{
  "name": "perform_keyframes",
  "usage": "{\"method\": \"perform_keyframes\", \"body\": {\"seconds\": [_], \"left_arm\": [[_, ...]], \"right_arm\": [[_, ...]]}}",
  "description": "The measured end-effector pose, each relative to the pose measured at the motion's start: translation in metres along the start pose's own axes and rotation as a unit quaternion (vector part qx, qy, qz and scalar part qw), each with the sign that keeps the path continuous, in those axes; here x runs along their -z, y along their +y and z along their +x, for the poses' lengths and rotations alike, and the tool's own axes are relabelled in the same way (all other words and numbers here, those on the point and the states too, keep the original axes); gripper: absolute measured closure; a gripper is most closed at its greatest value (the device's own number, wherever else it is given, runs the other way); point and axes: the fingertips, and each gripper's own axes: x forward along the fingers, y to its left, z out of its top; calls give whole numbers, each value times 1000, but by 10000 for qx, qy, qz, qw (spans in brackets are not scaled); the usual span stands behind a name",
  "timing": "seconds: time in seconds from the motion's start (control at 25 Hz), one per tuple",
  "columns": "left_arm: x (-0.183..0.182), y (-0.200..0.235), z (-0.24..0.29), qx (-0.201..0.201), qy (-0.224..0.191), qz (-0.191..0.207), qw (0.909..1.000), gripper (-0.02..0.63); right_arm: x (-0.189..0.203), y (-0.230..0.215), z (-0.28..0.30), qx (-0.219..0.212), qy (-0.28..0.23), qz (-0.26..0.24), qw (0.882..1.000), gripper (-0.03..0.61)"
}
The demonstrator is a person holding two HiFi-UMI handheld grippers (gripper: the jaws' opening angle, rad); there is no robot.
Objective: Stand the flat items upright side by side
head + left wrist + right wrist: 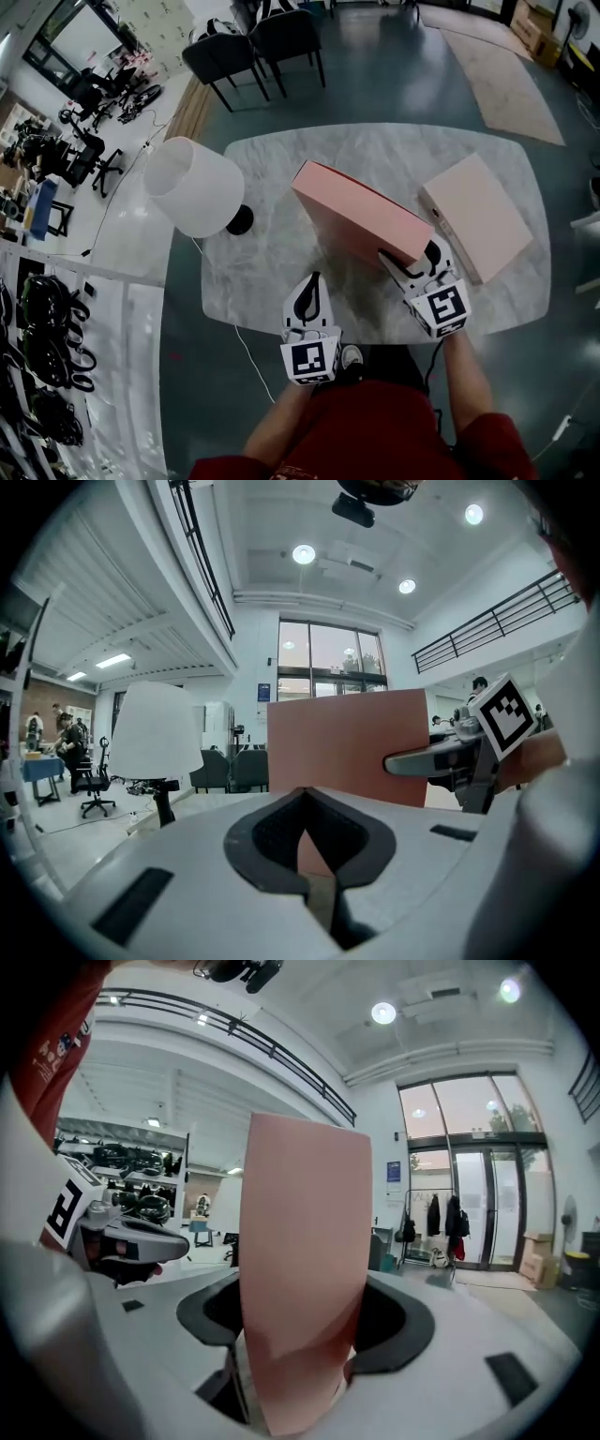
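Note:
A pink flat box point(361, 211) stands on its long edge across the middle of the marble table point(262, 272). My right gripper point(412, 262) is shut on its near end; in the right gripper view the box point(300, 1260) fills the gap between the jaws. A second pink box point(475, 216) lies flat at the right of the table. My left gripper point(310, 286) hovers at the table's near edge, shut with nothing in it, just left of the standing box point(347, 747). From there the right gripper point(431, 759) shows at that box's right side.
A white-shaded lamp point(192, 186) stands at the table's left end. Dark chairs point(253, 47) sit beyond the far edge. A cable point(246, 352) hangs off the near left edge. A rug point(506, 80) lies on the floor at the far right.

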Motion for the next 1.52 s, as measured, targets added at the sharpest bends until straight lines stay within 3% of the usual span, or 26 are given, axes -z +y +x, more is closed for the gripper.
{"method": "perform_keyframes", "body": {"seconds": [0.36,0.84,1.2,1.52], "left_arm": [[-1,-12,-1,193,-43,65,9998,607],[-10,-18,-11,267,-242,40,9993,607],[-9,3,-25,6,-262,40,9996,607],[-11,26,-32,-259,-316,-27,9992,607]], "right_arm": [[7,-31,-22,1400,-65,357,9895,270],[11,-32,-42,3185,77,777,9447,272],[5,-12,-37,3882,186,938,9166,272],[4,-1,-30,4241,345,1112,8981,272]]}}
